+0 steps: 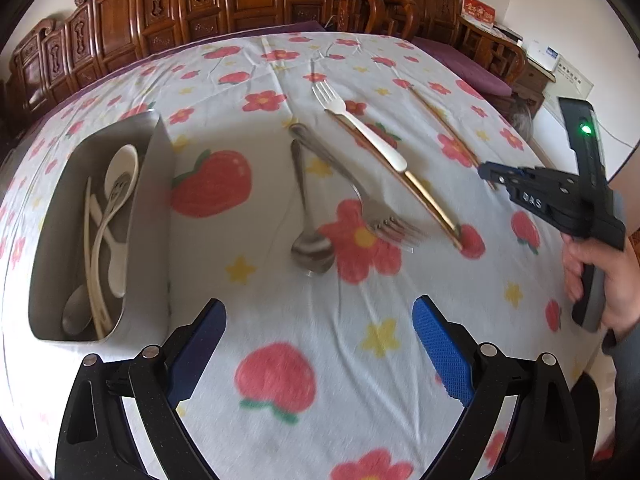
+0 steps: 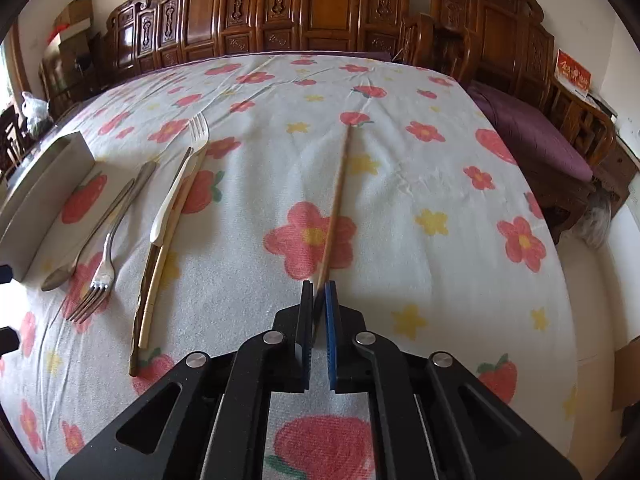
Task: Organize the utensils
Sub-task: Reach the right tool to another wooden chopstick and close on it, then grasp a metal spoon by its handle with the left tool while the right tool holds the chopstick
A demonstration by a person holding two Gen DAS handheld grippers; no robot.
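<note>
My right gripper (image 2: 319, 286) is shut on the near end of a wooden chopstick (image 2: 338, 200), which lies pointing away across the flowered cloth. In the left wrist view that right gripper (image 1: 484, 170) sits at the right, with the chopstick (image 1: 444, 124) running off from its tip. The left gripper (image 1: 320, 304) hangs open over the cloth with nothing between its fingers. Ahead of it lie a steel spoon (image 1: 312, 250), a steel fork (image 1: 384, 220), a white-handled fork (image 1: 360, 128) and two more chopsticks (image 1: 432, 204). A metal tray (image 1: 148, 240) at the left holds white spoons and a steel spoon.
A flowered tablecloth (image 2: 400, 184) covers the whole table. Carved wooden chairs (image 2: 320, 8) line the far edge, and a purple cushion (image 2: 532, 140) lies to the right. A person's hand (image 1: 608, 280) grips the right tool's handle. The tray (image 2: 48, 184) stands at the far left.
</note>
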